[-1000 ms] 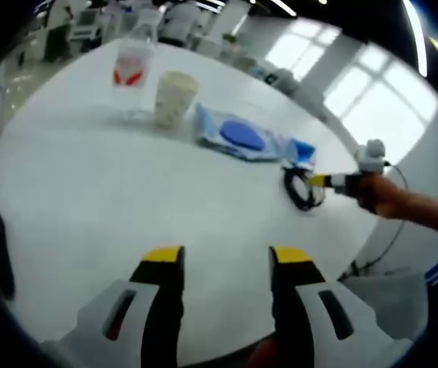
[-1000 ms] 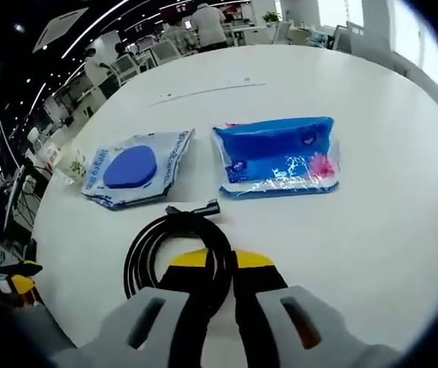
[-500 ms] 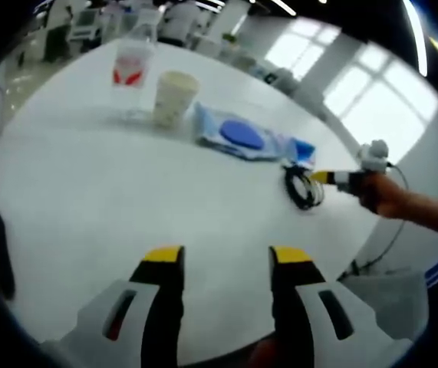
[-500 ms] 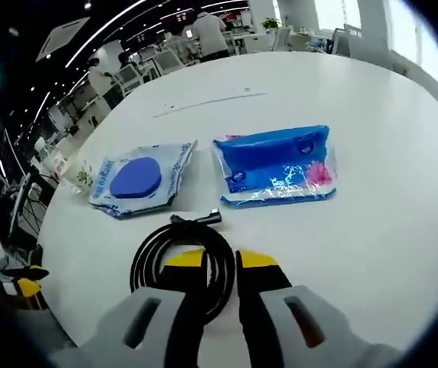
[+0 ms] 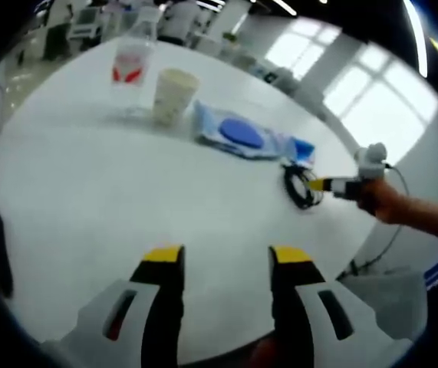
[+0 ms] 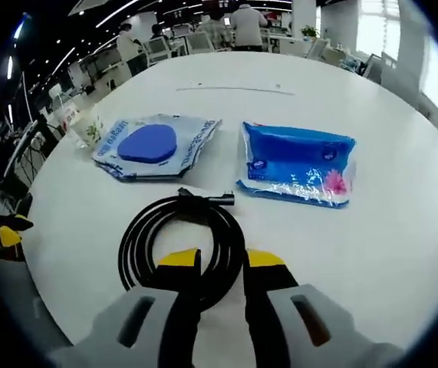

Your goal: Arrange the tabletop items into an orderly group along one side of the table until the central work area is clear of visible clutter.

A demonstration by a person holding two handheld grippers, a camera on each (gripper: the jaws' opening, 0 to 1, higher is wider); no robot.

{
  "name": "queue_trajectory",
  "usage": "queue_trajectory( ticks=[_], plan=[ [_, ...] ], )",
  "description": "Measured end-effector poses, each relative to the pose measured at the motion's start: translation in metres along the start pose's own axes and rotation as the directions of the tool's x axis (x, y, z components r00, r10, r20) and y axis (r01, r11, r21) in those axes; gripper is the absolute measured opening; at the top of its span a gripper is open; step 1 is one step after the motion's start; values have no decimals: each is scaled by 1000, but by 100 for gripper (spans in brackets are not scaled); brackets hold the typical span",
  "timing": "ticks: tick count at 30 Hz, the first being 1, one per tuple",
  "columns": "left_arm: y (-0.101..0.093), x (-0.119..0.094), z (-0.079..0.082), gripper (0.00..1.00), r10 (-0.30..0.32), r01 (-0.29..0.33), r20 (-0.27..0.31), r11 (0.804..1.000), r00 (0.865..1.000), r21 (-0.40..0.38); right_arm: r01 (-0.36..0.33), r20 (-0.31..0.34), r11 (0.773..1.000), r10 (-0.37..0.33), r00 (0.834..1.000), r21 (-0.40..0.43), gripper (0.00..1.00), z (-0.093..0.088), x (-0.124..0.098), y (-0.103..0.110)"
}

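Right hand-held gripper point(image 6: 220, 259) jaws clamped on black cable coil point(image 6: 182, 239); blue packets at 12 o'clock. Left hand-held gripper point(image 5: 226, 257) jaws apart above white counter point(image 5: 88, 192).

Bright window daylight, ceiling strip lights — soft shadows, left gripper view blurred — fisheye bending at edges.

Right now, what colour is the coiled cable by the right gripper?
Black; the coiled cable shows best in the right gripper view.

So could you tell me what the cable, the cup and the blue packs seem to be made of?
The cable looks like matte black rubber or plastic, coiled loosely. The cup seems plain paper, cream and dull. Both blue packs look like thin glossy plastic film, crinkled and catching highlights.
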State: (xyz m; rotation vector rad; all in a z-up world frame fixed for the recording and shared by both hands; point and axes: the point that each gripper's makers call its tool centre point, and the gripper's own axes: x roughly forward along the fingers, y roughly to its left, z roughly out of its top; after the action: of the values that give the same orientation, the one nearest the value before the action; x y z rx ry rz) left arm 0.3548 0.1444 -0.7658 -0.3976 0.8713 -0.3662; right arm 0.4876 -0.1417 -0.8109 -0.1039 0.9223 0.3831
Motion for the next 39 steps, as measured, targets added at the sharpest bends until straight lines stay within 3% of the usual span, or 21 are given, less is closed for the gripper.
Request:
queue_trajectory(
  ticks=[7, 13, 15, 18, 39],
  plan=[
    [1, 0, -1, 41, 3, -3, 0, 1000, 1000, -8, 24, -48, 998, -26, 999, -53, 16, -1, 8, -4],
    [2, 0, -1, 41, 7, -7, -1, 1000, 1000, -14, 33, -45, 999, -33, 998, 2, 11, 5, 12, -10],
    [3, 0, -1, 41, 8, -8, -1, 1000, 1000, -15, 47, -45, 996, -43, 998, 79, 10, 3, 13, -11],
    [4, 1, -2, 41, 10, -10, -3, 1000, 1000, -13, 77, -42, 990, -72, 996, 118, 9, 3, 12, -15],
    [3, 0, -3, 41, 10, -10, -3, 1000, 1000, -8, 88, -40, 990, -84, 996, 114, 10, 0, 10, -14]
  ],
)
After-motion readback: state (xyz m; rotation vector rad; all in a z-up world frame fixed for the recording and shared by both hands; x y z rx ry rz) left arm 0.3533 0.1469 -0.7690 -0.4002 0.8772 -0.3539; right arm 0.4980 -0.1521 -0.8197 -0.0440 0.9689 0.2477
